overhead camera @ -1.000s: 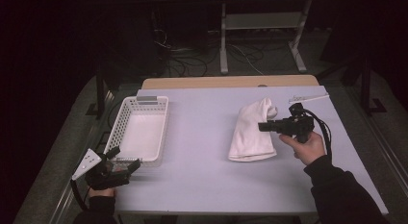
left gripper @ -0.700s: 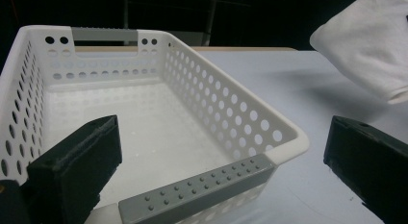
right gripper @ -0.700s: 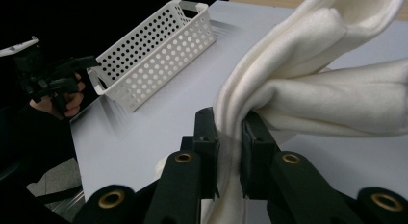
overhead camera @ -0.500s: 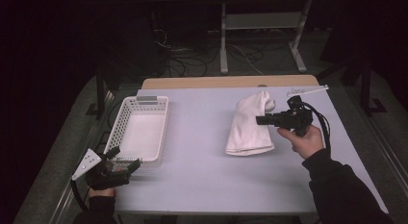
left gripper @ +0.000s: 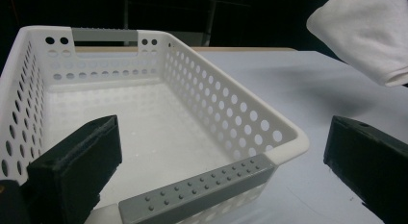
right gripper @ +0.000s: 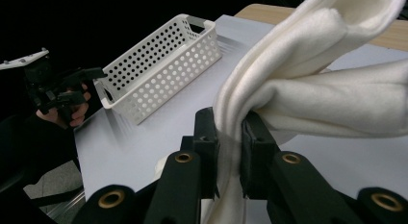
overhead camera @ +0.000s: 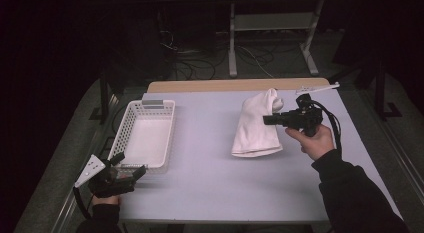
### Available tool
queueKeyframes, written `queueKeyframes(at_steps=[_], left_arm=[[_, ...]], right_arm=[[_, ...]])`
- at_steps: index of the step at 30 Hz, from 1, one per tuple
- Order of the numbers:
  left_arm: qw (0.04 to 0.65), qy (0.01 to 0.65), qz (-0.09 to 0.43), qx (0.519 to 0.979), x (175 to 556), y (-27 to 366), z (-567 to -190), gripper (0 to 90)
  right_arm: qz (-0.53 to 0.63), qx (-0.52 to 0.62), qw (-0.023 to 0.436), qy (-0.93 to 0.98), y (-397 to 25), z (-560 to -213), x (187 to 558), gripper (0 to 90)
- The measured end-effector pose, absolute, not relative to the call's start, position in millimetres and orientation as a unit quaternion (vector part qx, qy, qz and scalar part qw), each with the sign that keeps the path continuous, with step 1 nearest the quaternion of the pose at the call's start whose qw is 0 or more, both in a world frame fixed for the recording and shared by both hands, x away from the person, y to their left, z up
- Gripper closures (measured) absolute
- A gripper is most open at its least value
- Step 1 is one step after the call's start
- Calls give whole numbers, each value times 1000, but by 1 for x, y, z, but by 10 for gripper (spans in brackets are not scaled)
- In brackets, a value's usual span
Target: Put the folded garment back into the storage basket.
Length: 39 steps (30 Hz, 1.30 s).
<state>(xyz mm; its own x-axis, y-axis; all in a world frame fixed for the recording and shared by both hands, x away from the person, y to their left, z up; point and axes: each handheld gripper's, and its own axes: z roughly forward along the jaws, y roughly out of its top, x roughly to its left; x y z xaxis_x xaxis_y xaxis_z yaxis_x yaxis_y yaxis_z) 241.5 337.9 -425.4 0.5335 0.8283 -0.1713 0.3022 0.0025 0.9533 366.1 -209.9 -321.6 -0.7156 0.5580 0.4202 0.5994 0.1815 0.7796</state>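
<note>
We find the right gripper [overhead camera: 270, 120] clenched on the white fleece cloth [overhead camera: 256, 124], lifted near the desk's [overhead camera: 210, 163] far right corner. Left gripper [overhead camera: 135, 171] fingers released beside the white perforated plastic basket [overhead camera: 125, 132]. Judged: pickup done, transfer outstanding.

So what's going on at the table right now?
The right gripper has its jaws shut on a white cloth, which it holds at the right side of the table; the high view suggests the cloth is lifted off the surface. The left gripper waits with its jaws open at the near end of the white basket, which holds nothing.
</note>
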Motion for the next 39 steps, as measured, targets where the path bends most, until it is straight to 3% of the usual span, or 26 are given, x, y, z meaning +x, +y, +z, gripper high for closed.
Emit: queueKeyframes(at_steps=[39], left_arm=[[568,423,231,667,242,338,-426,0]], right_arm=[[-531,-351,17,-771,-170,-289,390,779]])
